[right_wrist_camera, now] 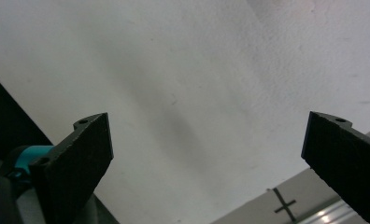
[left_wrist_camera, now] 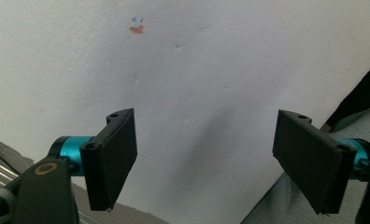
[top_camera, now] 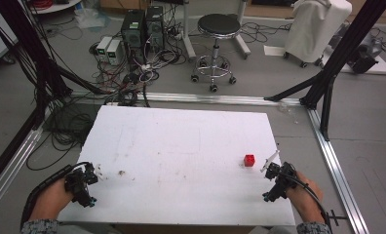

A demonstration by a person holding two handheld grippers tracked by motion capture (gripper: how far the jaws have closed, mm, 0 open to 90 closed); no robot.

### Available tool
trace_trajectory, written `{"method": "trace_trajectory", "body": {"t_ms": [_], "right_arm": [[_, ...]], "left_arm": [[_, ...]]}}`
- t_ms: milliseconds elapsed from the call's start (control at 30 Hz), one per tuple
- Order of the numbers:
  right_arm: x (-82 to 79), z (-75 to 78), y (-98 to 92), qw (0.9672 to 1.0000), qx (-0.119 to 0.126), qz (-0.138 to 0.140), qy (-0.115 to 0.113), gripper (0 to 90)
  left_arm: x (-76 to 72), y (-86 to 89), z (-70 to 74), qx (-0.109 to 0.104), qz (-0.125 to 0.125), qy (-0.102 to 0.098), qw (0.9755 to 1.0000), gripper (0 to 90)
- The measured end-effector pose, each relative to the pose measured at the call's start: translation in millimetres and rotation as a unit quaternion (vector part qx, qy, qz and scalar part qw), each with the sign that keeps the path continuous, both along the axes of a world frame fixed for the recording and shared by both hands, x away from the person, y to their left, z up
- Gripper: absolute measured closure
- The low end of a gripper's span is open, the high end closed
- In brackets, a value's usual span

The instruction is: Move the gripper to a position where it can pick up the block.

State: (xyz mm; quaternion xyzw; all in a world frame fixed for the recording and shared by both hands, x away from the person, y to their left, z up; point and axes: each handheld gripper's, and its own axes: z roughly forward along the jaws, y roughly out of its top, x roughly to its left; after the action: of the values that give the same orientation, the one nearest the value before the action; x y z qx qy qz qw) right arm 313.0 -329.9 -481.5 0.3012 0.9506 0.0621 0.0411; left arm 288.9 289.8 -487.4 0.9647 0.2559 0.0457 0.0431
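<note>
White foam board is covering the counter (top_camera: 181,146), and a stool (top_camera: 219,29) and a tangle of cables are sitting on the grey floor beyond it. Both grippers are resting at the near corners, each with its fingers standing wide apart and holding nothing: the left gripper (left_wrist_camera: 204,163) is showing bare board between its fingers, and so is the right gripper (right_wrist_camera: 206,158). In the high view a small red block (top_camera: 249,160) is sitting just ahead of the right gripper (top_camera: 274,168) and a little to the inner side of its fingers, well apart from the left gripper (top_camera: 91,171). The step in hand is probably reaching for that block. To do it well, the right hand should be swinging inward until the block is lying midway between the fingers, keeping them spread and low, squaring the pads to two flat faces, then closing gently so the light block is not skidding away.
</note>
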Motion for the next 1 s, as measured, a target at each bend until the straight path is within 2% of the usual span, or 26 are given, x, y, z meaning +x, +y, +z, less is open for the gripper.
{"method": "trace_trajectory", "body": {"t_ms": [100, 200, 267, 500, 533, 567, 600, 633, 700, 933, 967, 1000], "right_arm": [[4.4, 1.0, 1.0, 0.9999, -0.008, 0.015, -0.003, 1.2], [9.4, 0.0, 0.1, 0.9993, -0.003, 0.034, 0.011, 1.2], [12.5, -2.5, -2.2, 0.9984, -0.022, 0.050, 0.014, 1.2], [18.4, 0.3, -5.3, 0.9974, -0.009, 0.071, 0.012, 1.2], [19.9, 1.6, -4.6, 0.9958, -0.004, 0.090, 0.015, 1.2], [19.9, 1.6, -4.6, 0.9958, -0.004, 0.090, 0.015, 1.2], [20.9, 2.6, -3.5, 0.9943, -0.004, 0.105, 0.016, 1.3], [20.9, 2.6, -3.5, 0.9943, -0.004, 0.105, 0.016, 1.3], [24.2, 2.0, -5.0, 0.9921, -0.001, 0.125, 0.017, 1.2], [29.7, 3.4, -11.7, 0.9886, -0.006, 0.148, 0.024, 1.2], [31.5, 4.4, -12.8, 0.9871, -0.016, 0.157, 0.027, 1.2], [31.5, 4.4, -12.8, 0.9871, -0.016, 0.157, 0.027, 1.2]], "left_arm": [[-0.1, 1.2, 0.0, 0.000, 0.000, 0.002, 1.0000, 22.2], [-0.2, 2.8, 0.2, 0.001, 0.000, 0.003, 1.0000, 22.2], [-0.6, 3.6, -0.2, 0.001, 0.002, 0.002, 1.0000, 22.2], [-1.5, 4.6, -1.1, 0.001, 0.004, 0.006, 1.0000, 22.2], [-1.5, 4.6, -1.0, 0.001, 0.004, 0.006, 1.0000, 22.2], [-1.5, 4.7, -0.8, 0.001, 0.004, 0.005, 1.0000, 22.2], [-1.6, 4.8, -0.8, 0.001, 0.005, 0.004, 1.0000, 22.2], [-1.4, 4.9, -0.6, 0.000, 0.004, 0.005, 1.0000, 22.2], [-1.6, 4.9, -0.7, 0.000, 0.005, 0.006, 1.0000, 22.2], [-3.1, 6.6, -2.5, 0.000, 0.007, 0.003, 1.0000, 22.2], [-3.4, 7.0, -2.6, 0.001, 0.008, 0.003, 1.0000, 22.1], [-3.8, 7.4, -3.1, -0.001, 0.011, 0.003, 0.9999, 22.1]]}}
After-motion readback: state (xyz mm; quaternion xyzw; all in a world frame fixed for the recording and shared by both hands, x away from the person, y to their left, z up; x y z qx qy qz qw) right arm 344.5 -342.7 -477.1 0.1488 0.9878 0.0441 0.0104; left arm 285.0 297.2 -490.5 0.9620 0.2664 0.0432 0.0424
